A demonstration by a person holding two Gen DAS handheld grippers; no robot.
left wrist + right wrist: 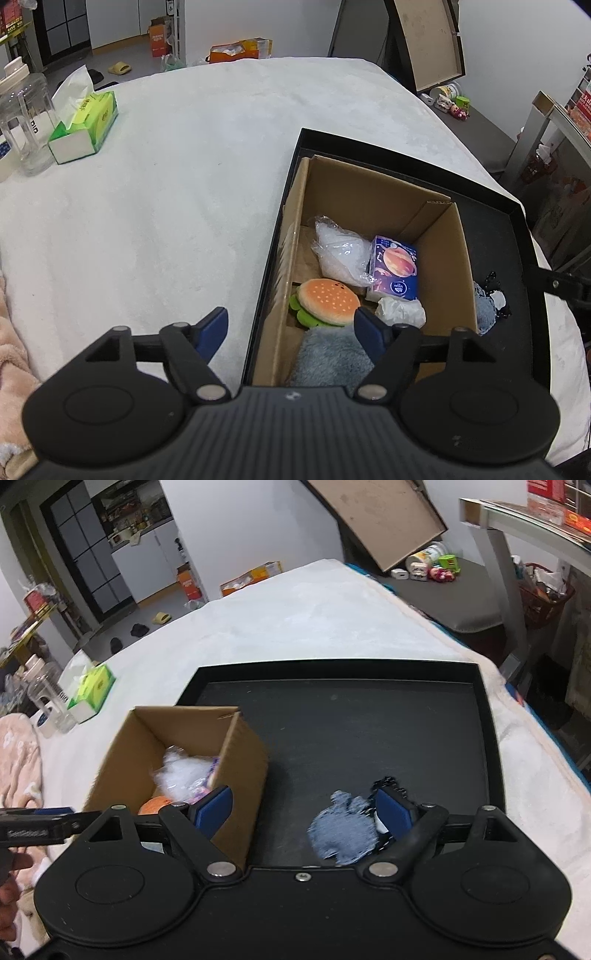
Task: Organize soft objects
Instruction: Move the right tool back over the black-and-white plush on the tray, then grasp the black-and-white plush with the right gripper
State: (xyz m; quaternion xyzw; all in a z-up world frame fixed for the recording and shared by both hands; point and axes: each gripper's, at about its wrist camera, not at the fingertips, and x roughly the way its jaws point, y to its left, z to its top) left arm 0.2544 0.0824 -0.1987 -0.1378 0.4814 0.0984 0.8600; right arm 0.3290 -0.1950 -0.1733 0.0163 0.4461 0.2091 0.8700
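Observation:
A cardboard box (369, 192) (243, 753) stands at the left end of a black tray (517, 251) (369, 716). Inside lie a burger plush (327, 299), a clear plastic bag (341, 251), a blue tissue pack (395, 271), crumpled white paper (400, 312) and a grey-blue fluffy cloth (328, 354). A blue denim piece (343, 830) (484, 310) lies on the tray beside a small black item (391, 788). My left gripper (290, 334) is open over the box's near left wall. My right gripper (303, 812) is open just above the denim piece.
A white cloth covers the table (184, 184). A green tissue box (86, 123) and a clear jar (27, 122) stand at the far left. A pink blanket (11, 362) lies at the left edge. Boxes and clutter sit on the floor beyond.

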